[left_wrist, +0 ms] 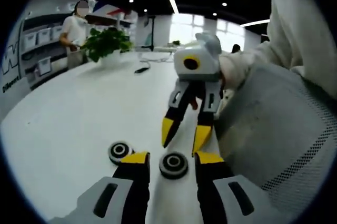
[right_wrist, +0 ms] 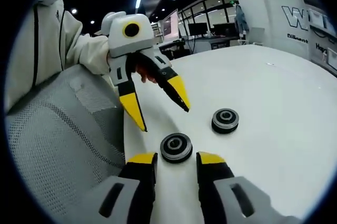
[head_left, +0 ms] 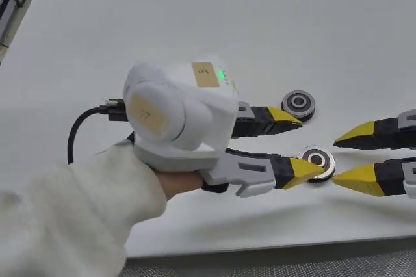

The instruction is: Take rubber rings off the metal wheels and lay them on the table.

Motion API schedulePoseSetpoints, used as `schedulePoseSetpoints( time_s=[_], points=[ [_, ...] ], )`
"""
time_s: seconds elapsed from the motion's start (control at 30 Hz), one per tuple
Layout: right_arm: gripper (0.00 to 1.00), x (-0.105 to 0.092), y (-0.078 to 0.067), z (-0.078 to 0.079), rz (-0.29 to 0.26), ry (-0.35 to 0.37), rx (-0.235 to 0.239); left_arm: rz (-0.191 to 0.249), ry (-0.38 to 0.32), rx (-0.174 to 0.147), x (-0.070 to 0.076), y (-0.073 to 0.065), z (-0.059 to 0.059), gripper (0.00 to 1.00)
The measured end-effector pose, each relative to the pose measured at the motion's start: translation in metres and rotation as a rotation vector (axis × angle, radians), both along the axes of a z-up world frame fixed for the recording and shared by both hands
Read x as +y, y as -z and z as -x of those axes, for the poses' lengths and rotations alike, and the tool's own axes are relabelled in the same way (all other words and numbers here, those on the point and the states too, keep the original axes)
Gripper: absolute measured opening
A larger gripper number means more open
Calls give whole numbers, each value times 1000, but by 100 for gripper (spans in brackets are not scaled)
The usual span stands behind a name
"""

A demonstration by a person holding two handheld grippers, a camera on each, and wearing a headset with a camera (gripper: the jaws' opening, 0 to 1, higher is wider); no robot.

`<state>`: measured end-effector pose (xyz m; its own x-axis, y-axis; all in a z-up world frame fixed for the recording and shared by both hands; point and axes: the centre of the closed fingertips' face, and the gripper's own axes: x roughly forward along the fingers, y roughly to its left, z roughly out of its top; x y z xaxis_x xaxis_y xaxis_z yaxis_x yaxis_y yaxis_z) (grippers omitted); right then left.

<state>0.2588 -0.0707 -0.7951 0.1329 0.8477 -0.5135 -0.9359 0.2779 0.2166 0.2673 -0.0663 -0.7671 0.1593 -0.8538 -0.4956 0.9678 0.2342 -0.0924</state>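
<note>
Two small metal wheels with dark rubber rings lie flat on the white table. The nearer wheel sits between the tips of both grippers, which face each other. My left gripper points right and is open, its lower yellow fingertip right beside that wheel. My right gripper comes in from the right edge, open, with the same wheel just ahead of its jaws. The other wheel lies a little farther back, untouched.
The table's front edge runs close below the grippers. A black cable trails from the left gripper. A grey mesh chair stands beside the table. Far off are a potted plant and a person.
</note>
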Motion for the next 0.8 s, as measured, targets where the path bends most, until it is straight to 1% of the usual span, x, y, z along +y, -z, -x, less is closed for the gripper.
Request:
schedulePoseSetpoints(
  time_s=[0.17, 0.23, 0.33, 0.4, 0.47, 0.53, 0.63, 0.8],
  points=[
    [26, 2, 4, 1, 17, -11, -6, -19, 26, -16, -4, 9, 5, 27],
    [25, 3, 6, 1, 25, -15, -8, -25, 28, -21, -5, 13, 5, 26],
    [23, 4, 7, 2, 30, -24, -18, -34, 26, -28, -6, 18, 5, 24],
    [22, 4, 7, 2, 33, -25, -20, -53, 11, -34, -5, 23, 2, 20],
    [21, 4, 8, 1, 34, -23, -22, -65, 12, -43, -5, 27, 2, 16],
    [21, 4, 8, 1, 36, -19, -26, -67, 8, -52, -6, 28, 2, 16],
    [21, 4, 8, 1, 36, -18, -29, -61, 2, -56, -6, 27, 1, 16],
    [20, 3, 10, 0, 52, -26, -50, -62, 19, -91, -7, 28, 2, 16]
  ],
)
